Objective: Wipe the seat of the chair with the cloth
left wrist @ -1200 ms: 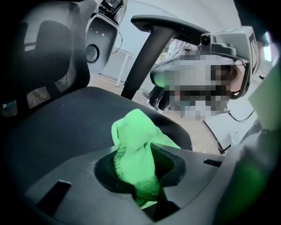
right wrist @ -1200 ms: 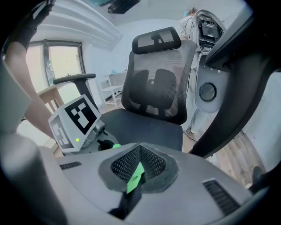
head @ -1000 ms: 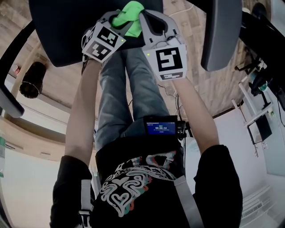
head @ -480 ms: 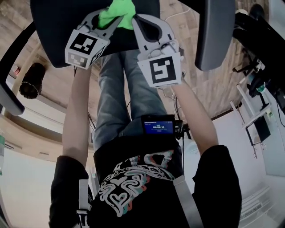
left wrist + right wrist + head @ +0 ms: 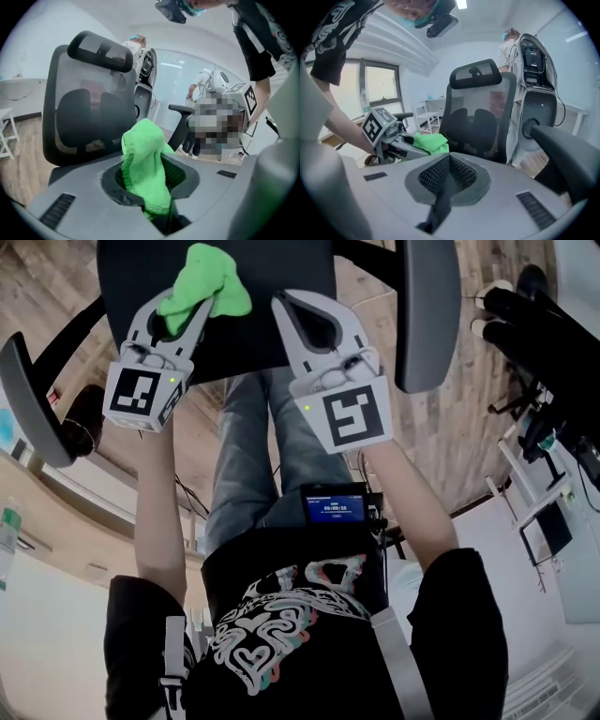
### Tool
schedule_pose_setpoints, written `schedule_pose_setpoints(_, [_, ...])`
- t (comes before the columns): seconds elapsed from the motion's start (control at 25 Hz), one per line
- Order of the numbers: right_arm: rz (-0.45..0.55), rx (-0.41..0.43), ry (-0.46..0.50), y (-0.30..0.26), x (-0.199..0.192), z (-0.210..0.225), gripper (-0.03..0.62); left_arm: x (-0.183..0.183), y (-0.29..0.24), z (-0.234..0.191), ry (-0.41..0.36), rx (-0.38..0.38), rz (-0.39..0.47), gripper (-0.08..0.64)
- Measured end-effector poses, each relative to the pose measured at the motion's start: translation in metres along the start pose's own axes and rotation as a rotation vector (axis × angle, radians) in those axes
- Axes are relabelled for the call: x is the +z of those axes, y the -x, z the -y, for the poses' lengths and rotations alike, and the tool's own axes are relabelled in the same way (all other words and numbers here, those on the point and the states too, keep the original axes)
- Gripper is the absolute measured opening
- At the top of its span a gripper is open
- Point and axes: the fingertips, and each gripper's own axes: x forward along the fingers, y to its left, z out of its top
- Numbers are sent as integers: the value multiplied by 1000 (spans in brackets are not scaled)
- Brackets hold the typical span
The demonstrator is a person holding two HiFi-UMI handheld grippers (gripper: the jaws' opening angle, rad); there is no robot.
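The black chair seat (image 5: 127,277) fills the top of the head view. My left gripper (image 5: 190,304) is shut on a bright green cloth (image 5: 207,277), bunched over the seat's left half; whether it touches the seat I cannot tell. In the left gripper view the cloth (image 5: 145,164) sticks up from between the jaws of that gripper (image 5: 151,190), in front of the mesh backrest (image 5: 89,108). My right gripper (image 5: 284,302) hovers over the seat's front middle, beside the left one. Its jaws (image 5: 446,183) are shut with nothing in them. The right gripper view shows the cloth (image 5: 431,142) to the left.
Two armrests flank the seat, the right armrest (image 5: 427,315) and the left armrest (image 5: 33,413). Black equipment (image 5: 544,343) stands on the wooden floor (image 5: 469,418) at the right. A white machine (image 5: 536,70) with a person beside it stands behind the chair.
My left gripper has carried the green cloth leftwards across the seat, away from the right gripper. The right gripper has stayed near the seat's front middle.
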Motion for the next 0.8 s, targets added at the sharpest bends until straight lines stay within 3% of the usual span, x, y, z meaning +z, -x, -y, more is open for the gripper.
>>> schedule_pose_setpoints(0.28, [42, -41, -19, 32, 49, 12, 2, 54, 51, 15, -3, 71, 60, 97])
schedule_pose_setpoints(0.56, [125, -76, 14, 57, 112, 17, 2, 125, 116, 4, 34, 161, 269, 97])
schedule_pose_setpoints(0.8, [173, -89, 22, 102, 167, 16, 2, 199, 166, 21, -41, 220, 351, 97])
